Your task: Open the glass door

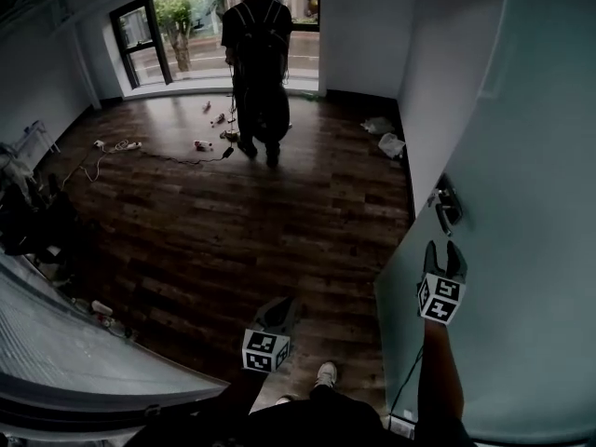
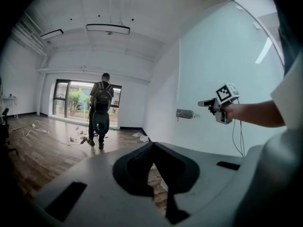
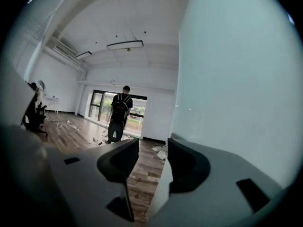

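**Head view.** The door (image 1: 531, 156) is seen as a tall, pale, teal-tinted pane filling the right side. A dark handle (image 1: 447, 208) is fixed near its left edge. The right gripper (image 1: 442, 250) is held just below the handle, pointed at it and close to the pane; a small gap is seen, no contact. Its jaws are spread. The left gripper (image 1: 277, 307) is held lower and well to the left, over the wood floor (image 1: 233, 222), apart from the door. A person (image 1: 256, 59) is seen standing far off by the window (image 1: 186, 26).

**Left gripper view.** The left gripper (image 2: 152, 146) is clenched: the jaws meet tip to tip, nothing between them. The door (image 2: 222, 56) lies ahead and to the right, well clear. The handle (image 2: 185, 113) shows as a small grey fitting on the pane, with the right gripper (image 2: 208, 103) just beside it, not touching.

**Right gripper view.** The right gripper (image 3: 153, 145) is released, jaws wide apart and holding nothing; floor (image 3: 142, 174) is seen through the gap. The door (image 3: 236, 79) fills the right half, smooth and cloudy, close alongside the right jaw. The handle is not made out here.
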`<state>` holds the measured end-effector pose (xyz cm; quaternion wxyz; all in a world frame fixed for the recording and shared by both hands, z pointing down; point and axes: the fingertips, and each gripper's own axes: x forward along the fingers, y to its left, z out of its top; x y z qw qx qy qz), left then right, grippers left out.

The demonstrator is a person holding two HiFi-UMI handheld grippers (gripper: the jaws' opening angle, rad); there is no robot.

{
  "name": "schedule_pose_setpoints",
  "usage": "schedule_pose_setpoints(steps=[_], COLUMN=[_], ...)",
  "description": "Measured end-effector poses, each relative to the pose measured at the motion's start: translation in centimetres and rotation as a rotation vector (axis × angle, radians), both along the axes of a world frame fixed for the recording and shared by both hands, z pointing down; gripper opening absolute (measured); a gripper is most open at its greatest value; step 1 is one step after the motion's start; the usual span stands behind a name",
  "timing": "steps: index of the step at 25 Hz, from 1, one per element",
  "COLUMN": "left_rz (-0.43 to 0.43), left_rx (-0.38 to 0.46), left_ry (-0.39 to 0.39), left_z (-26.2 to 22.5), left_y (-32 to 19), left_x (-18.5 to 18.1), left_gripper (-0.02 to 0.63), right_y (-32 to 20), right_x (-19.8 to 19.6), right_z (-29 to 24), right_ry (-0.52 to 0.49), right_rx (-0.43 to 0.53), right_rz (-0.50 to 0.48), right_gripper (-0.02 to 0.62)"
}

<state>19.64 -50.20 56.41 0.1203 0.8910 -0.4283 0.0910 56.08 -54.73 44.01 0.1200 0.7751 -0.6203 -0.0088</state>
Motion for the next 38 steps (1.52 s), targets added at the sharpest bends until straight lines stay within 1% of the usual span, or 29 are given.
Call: schedule_pose_setpoints(steps=[3, 5, 6, 7, 9, 14, 18, 21, 23, 26, 28, 30, 34, 38], left_rz=[0.019, 0.027, 0.03, 0.031, 0.031, 0.006, 0.017, 0.029, 0.025, 0.003, -0.012, -0.012, -0.017, 0.011], left_rx=[0.017, 0.031, 0.036, 0.041, 0.052, 0.08, 0.074, 0.088, 0.103, 0.091, 0.113, 0.128, 0.124, 0.116], left_ry=[0.016, 0.024, 0.028, 0.03, 0.032, 0.024, 0.029, 0.023, 0.021, 0.051, 0.038, 0.022, 0.055, 0.027], left_z=[-0.4, -0.8, -1.0, -1.2, -1.4, -2.4, -3.1, -3.1, -3.0, -3.6, -4.2, -4.3, -4.8, -3.9], left_y=[3.1, 5.0, 5.9, 6.8, 8.5, 12.4, 17.3, 21.3, 23.9, 28.5, 31.7, 35.6, 43.2, 50.5], left_x=[-1.8, -3.4, -4.0, -4.6, -5.4, -8.5, -9.0, -8.6, -8.6, -8.7, -8.5, -8.1, -8.0, -8.5], left_gripper=[0.006, 0.006, 0.006, 0.006, 0.006, 0.006, 0.006, 0.006, 0.006, 0.006, 0.006, 0.006, 0.006, 0.006], right_y=[5.9, 9.5, 11.0, 12.5, 15.6, 22.5, 27.9, 31.7, 34.5, 39.7, 43.1, 46.8, 53.7, 60.0], right_x=[-7.0, -11.3, -13.3, -15.1, -18.0, -22.9, -24.9, -25.9, -26.1, -26.1, -25.8, -25.5, -25.6, -26.4], right_z=[0.8, 1.6, 2.0, 2.6, 3.9, 6.0, 6.8, 6.7, 6.5, 5.1, 4.4, 4.6, 5.9, 7.5], right_ry=[-0.01, -0.034, -0.051, -0.072, -0.091, -0.058, -0.096, -0.087, -0.09, -0.083, -0.07, -0.07, -0.074, -0.074], right_rx=[0.019, 0.022, 0.015, 0.001, -0.031, -0.055, -0.074, -0.063, -0.035, 0.037, 0.064, 0.061, 0.038, 0.005], right_rz=[-0.085, -0.128, -0.148, -0.17, -0.197, -0.199, -0.202, -0.223, -0.225, -0.218, -0.229, -0.241, -0.252, -0.243], right_gripper=[0.189, 0.105, 0.042, 0.021, 0.018, 0.018, 0.018, 0.018, 0.018, 0.018, 0.018, 0.018, 0.018, 0.018])
